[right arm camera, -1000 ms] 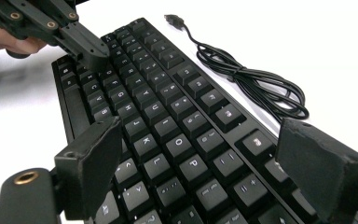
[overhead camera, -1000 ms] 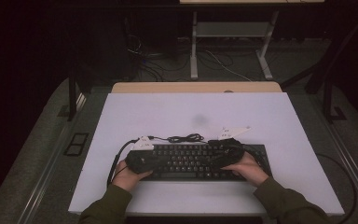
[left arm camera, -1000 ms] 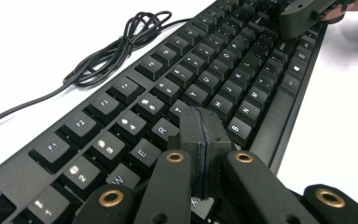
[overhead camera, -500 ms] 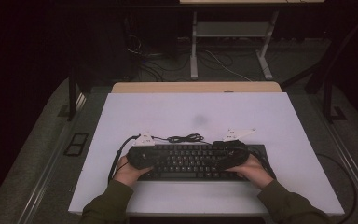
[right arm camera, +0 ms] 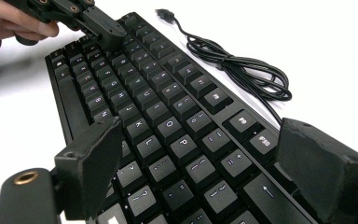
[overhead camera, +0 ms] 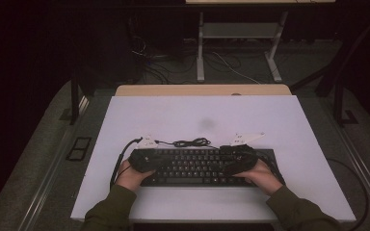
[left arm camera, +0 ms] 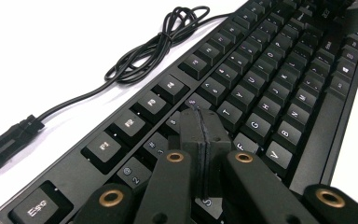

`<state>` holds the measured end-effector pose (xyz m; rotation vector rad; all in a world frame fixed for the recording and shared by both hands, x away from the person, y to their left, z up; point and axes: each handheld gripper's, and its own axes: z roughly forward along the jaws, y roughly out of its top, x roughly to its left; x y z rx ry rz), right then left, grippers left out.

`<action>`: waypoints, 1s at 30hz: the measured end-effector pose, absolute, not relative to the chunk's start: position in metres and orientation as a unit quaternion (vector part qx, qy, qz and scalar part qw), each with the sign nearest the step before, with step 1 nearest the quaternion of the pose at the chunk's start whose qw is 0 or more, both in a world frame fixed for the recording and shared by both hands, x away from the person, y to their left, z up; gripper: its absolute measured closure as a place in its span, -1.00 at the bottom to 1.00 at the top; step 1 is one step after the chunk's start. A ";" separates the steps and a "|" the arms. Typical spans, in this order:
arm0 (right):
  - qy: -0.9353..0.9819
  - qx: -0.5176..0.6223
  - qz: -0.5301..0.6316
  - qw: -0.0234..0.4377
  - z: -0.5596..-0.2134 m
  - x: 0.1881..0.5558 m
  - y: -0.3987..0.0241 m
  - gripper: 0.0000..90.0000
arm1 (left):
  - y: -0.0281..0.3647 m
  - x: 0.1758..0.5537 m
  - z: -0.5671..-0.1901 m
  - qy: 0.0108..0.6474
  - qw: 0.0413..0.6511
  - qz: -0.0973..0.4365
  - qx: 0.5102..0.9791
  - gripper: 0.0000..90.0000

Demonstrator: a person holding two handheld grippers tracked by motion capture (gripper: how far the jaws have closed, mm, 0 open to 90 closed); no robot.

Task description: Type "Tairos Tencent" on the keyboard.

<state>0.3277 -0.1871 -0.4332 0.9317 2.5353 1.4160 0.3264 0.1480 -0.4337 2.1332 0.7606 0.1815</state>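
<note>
currently: keyboard (overhead camera: 197, 166) flat on white surface (overhead camera: 289, 120), near front edge. left tool (left arm camera: 204, 154) jaws shut, empty, tip over number row. right tool (right arm camera: 205, 172) jaws wide, empty, over right-end keys. step: key pressing w/ left tip, prob. next: precise downward tap. cable (left arm camera: 158, 46) coiled behind.

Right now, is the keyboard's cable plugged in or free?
Free: the cable lies bundled on the table, its plug bare beside the keyboard.
</note>
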 end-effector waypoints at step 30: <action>0.832 0.299 0.465 0.041 -0.433 0.328 -0.186 -0.68 | 0.150 0.325 -0.434 0.307 0.422 0.074 0.850 0.98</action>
